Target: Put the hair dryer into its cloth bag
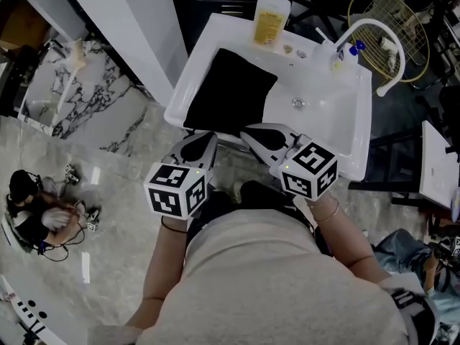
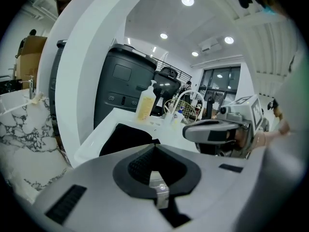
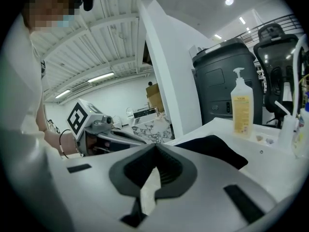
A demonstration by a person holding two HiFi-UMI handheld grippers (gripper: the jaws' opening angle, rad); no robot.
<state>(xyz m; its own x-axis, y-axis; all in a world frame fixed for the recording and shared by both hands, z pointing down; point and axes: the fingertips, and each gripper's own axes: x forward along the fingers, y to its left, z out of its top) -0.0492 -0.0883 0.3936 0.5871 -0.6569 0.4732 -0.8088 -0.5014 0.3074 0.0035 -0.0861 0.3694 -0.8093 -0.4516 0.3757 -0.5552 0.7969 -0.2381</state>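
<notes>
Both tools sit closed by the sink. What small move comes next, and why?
Probably open the left gripper and ease it toward the black cloth bag: it and the right gripper are shut and empty, and the bag lies flat on the sink just ahead.

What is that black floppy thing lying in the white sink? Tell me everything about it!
The black cloth looks soft, matte and plain, roughly rectangular with a stepped right edge. It lies flat over the left half of the white sink, from near the back to the front rim. Nothing lies on it.
</notes>
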